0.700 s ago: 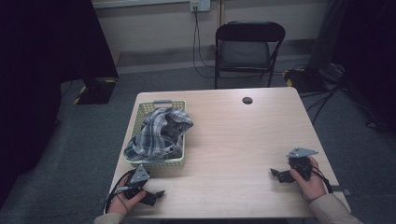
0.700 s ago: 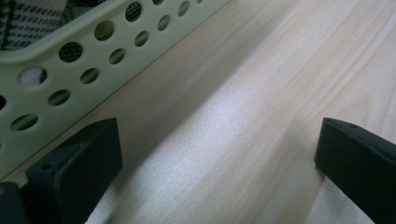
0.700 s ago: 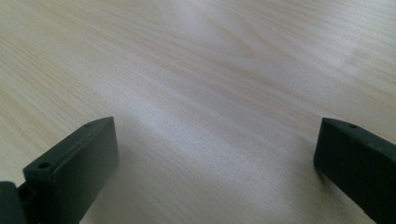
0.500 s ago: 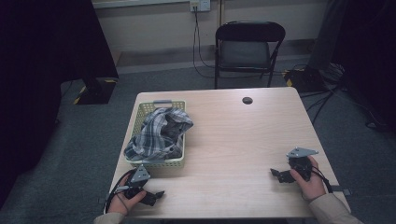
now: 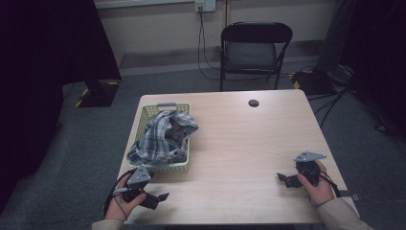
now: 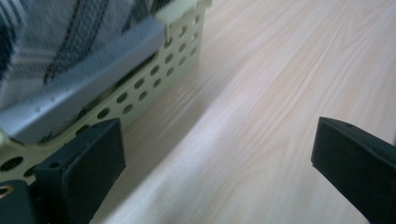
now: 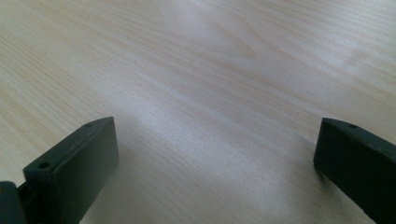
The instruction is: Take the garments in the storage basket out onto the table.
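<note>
A pale green perforated basket [image 5: 182, 165] stands on the left part of the wooden table [image 5: 239, 143], with a crumpled plaid cloth [image 5: 163, 136] heaped in it. My left gripper [image 5: 160, 197] rests near the table's front left corner, just in front of the basket, open with nothing between its jaws. In the left gripper view the basket wall [image 6: 154, 84] and the plaid cloth [image 6: 56, 42] lie close on the left of my gripper [image 6: 219, 154]. My right gripper [image 5: 283, 179] rests at the front right, open and empty. The right gripper view has bare wood between the jaws of that gripper [image 7: 215, 158].
A small dark round cap [image 5: 253, 103] sits in the tabletop near the far edge. A black folding chair [image 5: 253, 50] stands behind the table. Cables and dark equipment [image 5: 316, 79] lie on the grey carpet at the right. A dark curtain hangs at the left.
</note>
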A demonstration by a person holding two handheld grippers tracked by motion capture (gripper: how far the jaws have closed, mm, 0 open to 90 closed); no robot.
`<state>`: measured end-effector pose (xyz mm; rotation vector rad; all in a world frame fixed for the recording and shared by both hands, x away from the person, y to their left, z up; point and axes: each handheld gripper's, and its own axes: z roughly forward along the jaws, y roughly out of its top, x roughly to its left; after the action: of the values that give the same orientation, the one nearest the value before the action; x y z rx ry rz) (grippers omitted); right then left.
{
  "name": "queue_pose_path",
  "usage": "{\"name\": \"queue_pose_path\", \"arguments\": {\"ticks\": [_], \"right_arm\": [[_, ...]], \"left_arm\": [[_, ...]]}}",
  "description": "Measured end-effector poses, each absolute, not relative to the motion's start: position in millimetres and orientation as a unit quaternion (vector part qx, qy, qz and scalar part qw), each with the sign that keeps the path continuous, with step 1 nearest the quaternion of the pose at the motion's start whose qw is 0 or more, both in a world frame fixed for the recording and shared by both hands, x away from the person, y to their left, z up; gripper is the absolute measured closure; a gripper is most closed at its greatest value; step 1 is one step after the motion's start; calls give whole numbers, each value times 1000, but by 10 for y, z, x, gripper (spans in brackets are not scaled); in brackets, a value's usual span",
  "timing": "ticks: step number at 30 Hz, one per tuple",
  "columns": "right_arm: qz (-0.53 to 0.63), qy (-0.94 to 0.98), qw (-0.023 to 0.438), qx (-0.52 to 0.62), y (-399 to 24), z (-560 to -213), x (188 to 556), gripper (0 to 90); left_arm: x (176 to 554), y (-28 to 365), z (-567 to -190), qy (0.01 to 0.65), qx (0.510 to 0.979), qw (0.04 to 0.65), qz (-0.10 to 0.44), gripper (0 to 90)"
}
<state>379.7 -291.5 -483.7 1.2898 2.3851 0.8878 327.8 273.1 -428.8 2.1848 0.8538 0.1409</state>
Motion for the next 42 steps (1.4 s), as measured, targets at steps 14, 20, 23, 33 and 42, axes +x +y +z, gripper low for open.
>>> {"name": "queue_pose_path", "arguments": {"ticks": [14,20,23,33,42], "right_arm": [[308,827,144,447,-2915,-4836,3797,0],[308,827,144,447,-2915,-4837,3797,0],[308,827,144,447,-2915,-4837,3797,0],[308,827,144,447,-2915,-4837,3798,0],[308,827,144,447,-2915,-4837,3798,0]], "left_arm": [[3351,2685,-3955,344,845,407,47,21],[3430,2689,-3811,351,841,408,51,21],[3488,2699,-3745,362,837,406,56,21],[3688,2749,-3566,387,821,412,85,20],[3883,2790,-3524,408,810,408,103,18]]}}
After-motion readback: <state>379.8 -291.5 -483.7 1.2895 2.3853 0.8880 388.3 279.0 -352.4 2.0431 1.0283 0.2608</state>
